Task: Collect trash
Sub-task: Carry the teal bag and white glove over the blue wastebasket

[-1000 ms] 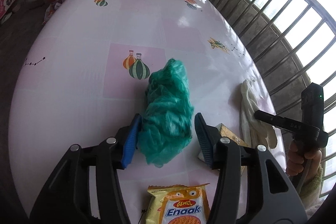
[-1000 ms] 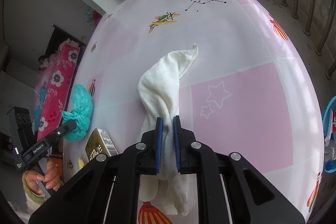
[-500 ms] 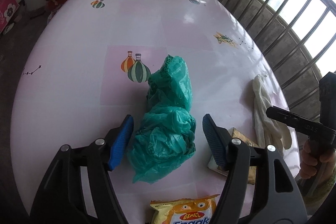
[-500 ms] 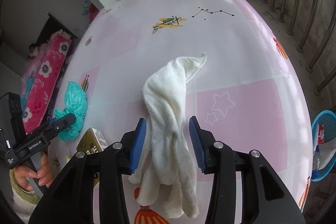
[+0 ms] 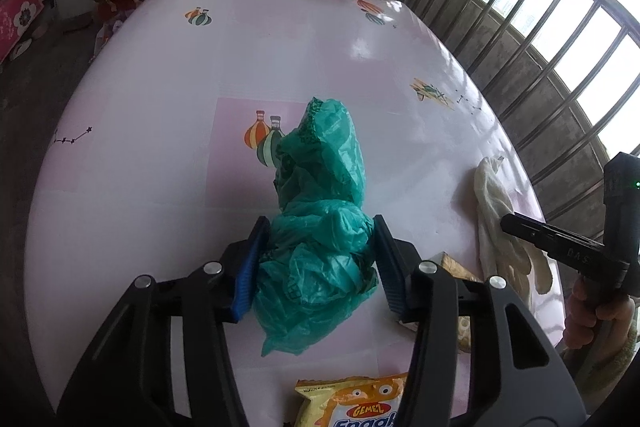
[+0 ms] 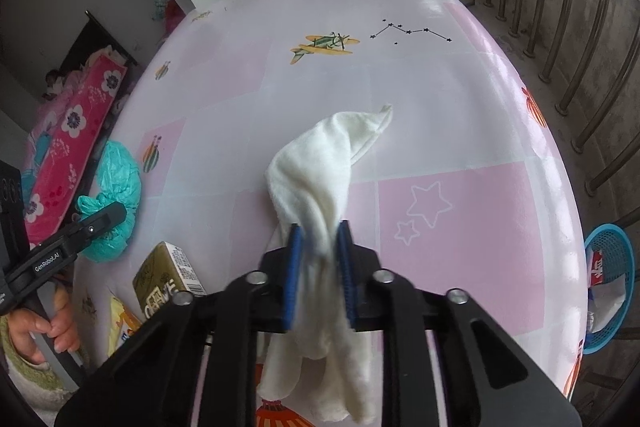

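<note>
Left gripper (image 5: pixel 318 239): jaws closing, blue pads against both flanks of the crumpled green plastic bag (image 5: pixel 320 211), which lies on the table (image 5: pixel 160 75) and bulges up between the fingers. Bag's far end reaches toward a printed balloon motif on a pink square of the tablecloth. Just below the bag, at the near edge of the left wrist view, a yellow snack packet (image 5: pixel 352 403), partly cut off. Behind the gripper's right finger, a corner of a brown carton (image 5: pixel 454 265).

Right gripper (image 6: pixel 320 247): jaws closing, pads pinching the white cloth (image 6: pixel 320 163) at its twisted waist; cloth fans out on the table beyond the pads and hangs loose on the near side. To the left in the right wrist view, the brown carton again, printed barcode visible, standing tilted beside the snack packet. Further left, the green bag with the left gripper's finger over it, and a hand (image 6: pixel 40 327) on that gripper's handle.

Off the table's right edge, low down, a blue basket (image 6: pixel 612 259) with paper scraps inside. Metal railing (image 6: pixel 560 7) runs along the far side.
</note>
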### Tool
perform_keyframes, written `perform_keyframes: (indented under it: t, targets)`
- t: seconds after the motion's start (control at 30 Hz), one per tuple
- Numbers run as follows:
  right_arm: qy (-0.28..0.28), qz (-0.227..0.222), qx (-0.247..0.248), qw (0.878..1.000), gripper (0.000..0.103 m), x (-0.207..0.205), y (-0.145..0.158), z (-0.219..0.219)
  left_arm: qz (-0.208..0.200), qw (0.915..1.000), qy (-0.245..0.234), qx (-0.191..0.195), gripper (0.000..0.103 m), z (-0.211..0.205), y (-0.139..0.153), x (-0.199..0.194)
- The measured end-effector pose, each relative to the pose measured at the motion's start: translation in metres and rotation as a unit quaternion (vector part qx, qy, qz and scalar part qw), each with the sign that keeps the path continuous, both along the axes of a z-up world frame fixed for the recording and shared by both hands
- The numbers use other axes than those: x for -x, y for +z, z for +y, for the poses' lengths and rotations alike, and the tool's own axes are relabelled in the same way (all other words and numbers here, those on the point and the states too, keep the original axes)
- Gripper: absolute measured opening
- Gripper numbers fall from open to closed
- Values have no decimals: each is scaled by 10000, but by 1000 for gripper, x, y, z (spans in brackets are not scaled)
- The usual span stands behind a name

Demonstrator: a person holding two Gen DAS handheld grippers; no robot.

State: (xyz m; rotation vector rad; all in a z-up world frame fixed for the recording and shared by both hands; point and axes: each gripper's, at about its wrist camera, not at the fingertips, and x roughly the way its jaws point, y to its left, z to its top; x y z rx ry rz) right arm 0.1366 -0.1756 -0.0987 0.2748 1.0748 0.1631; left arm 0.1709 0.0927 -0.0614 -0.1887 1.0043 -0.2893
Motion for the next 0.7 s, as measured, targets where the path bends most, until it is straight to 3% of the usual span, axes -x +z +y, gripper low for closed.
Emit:
perform_keyframes:
  t: [0.2, 0.4, 0.57, 0.7]
  targets:
    - [-100, -215, -453, 9987, 9, 8, 17, -11, -234, 9997, -32, 116, 48, -1, 21, 7]
    - [-295, -737, -1025, 9916, 9, 25, 53, -34, -533, 9981, -172, 274, 48, -7, 52, 13]
    - [-714, -1335, -1339, 9794, 9, 53, 92, -72, -945, 9924, -621, 477, 48, -33, 96, 19]
    - [-1276, -1828, -1278, 9664, 9, 90, 118, -110, -1135, 9832, -1247, 703, 48, -75, 128, 17]
